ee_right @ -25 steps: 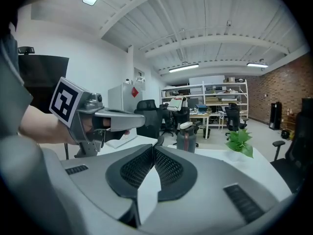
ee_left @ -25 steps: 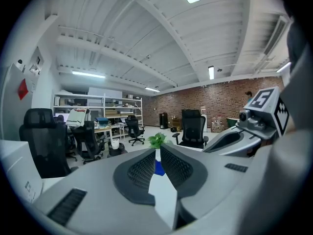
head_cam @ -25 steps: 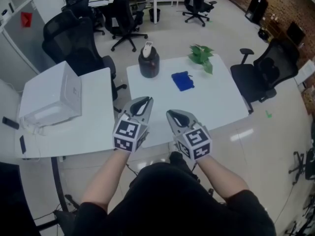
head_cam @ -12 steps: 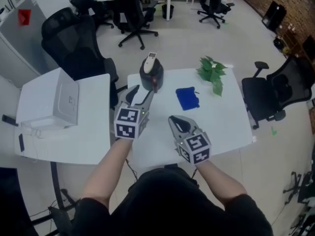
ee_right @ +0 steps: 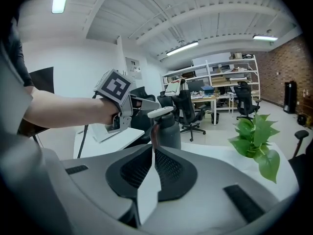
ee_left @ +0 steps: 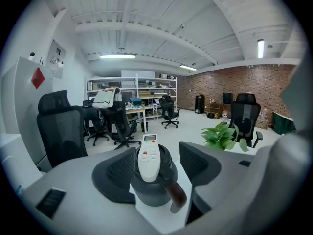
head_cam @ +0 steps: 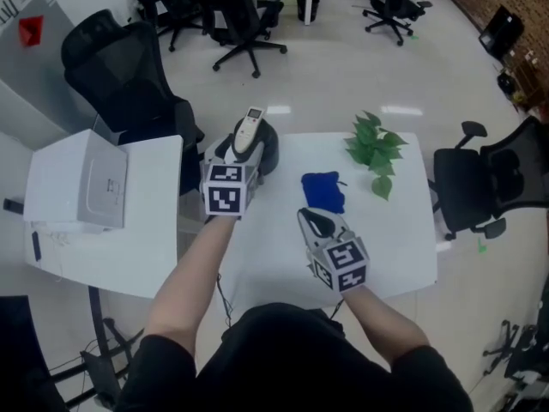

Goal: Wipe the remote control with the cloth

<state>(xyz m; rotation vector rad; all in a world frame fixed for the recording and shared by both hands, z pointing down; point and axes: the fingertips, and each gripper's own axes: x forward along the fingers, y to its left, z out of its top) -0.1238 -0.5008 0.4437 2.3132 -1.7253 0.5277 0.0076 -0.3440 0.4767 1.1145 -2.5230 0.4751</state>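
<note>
Jaws on my left gripper (ee_left: 156, 169) have just been opening and stand wide, untouched between them the slim white plastic remote control (ee_left: 148, 155), long axis pointing away atop a dark grey mug (ee_left: 151, 199); my right gripper (head_cam: 311, 219), closed and empty, sits farther back by the blue cloth (head_cam: 323, 190).

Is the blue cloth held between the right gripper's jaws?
No: the blue cloth lies flat on the white table, ahead of the right gripper, whose jaws are shut on nothing.

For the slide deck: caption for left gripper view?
Left gripper, jaws just opened, remote atop dark jug framed between them, ungripped.
</note>
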